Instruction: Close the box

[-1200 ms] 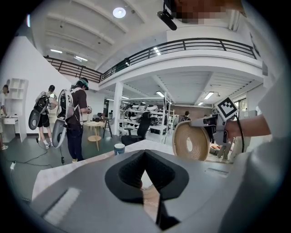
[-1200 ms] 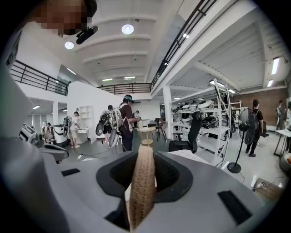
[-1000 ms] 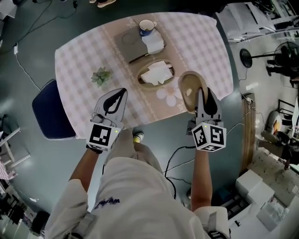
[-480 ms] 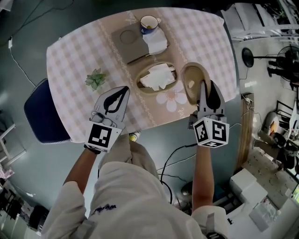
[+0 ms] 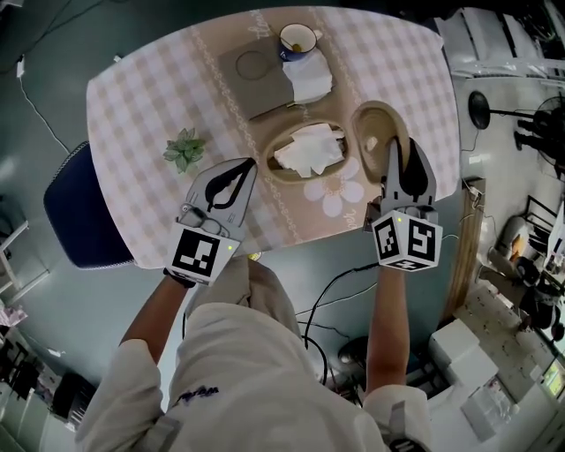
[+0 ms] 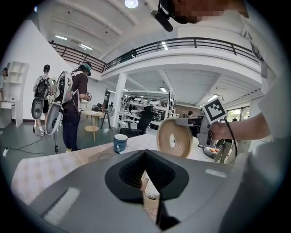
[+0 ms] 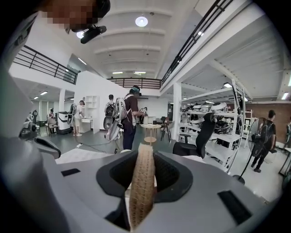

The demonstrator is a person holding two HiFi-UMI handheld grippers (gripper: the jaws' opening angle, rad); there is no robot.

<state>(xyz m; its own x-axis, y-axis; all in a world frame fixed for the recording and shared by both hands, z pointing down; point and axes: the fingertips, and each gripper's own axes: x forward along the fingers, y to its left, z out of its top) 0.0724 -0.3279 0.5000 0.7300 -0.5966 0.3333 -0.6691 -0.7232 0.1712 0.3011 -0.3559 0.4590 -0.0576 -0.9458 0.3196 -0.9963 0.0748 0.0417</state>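
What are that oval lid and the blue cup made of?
Lid: looks like woven rattan or straw, matte tan; a criss-cross weave shows on its edge. Cup: probably glazed ceramic or enamel, smooth blue outside, white inside.

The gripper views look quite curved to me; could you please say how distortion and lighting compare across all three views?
Left gripper view: strong fisheye with black corners, balcony railing bowed, ceiling lamp blown out. Right gripper view: same fisheye, woven lid up close fairly sharp. Head view: little bending, even light, checked tablecloth crisp.
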